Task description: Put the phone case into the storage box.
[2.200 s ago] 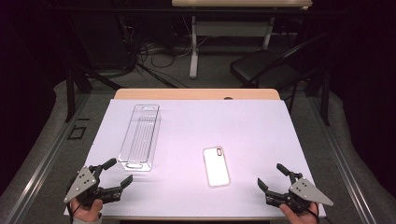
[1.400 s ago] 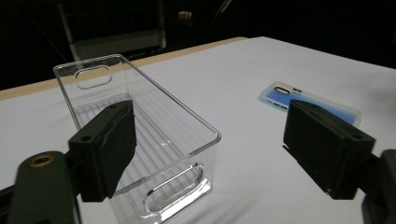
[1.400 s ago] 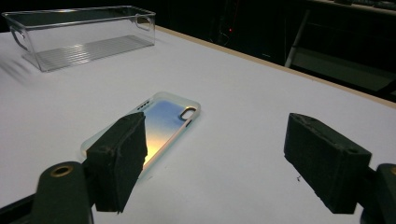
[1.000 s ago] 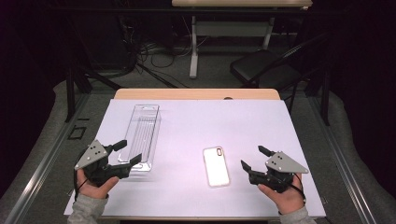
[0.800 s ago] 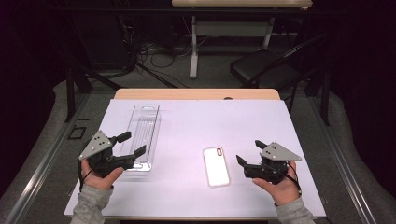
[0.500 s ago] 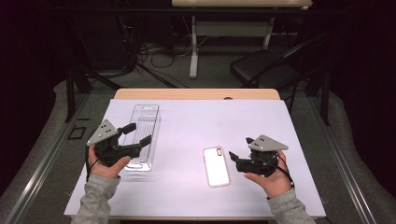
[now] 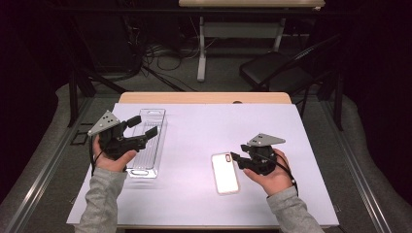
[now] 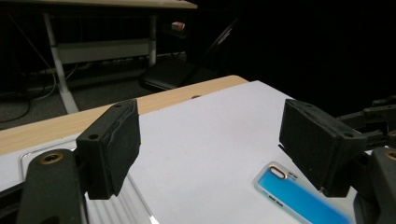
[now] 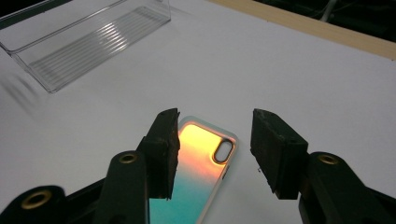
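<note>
The right tool (image 7: 236, 159), jaws spread, sits just beside the phone case (image 7: 225, 173), seemingly to grasp it; the left tool (image 7: 144, 126), also spread, hovers over the clear tray (image 7: 147, 155).

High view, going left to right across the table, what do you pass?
Left gripper, open, over the clear plastic tray → phone case lying flat on the white sheet → right gripper, open, at the case's right edge.
</note>
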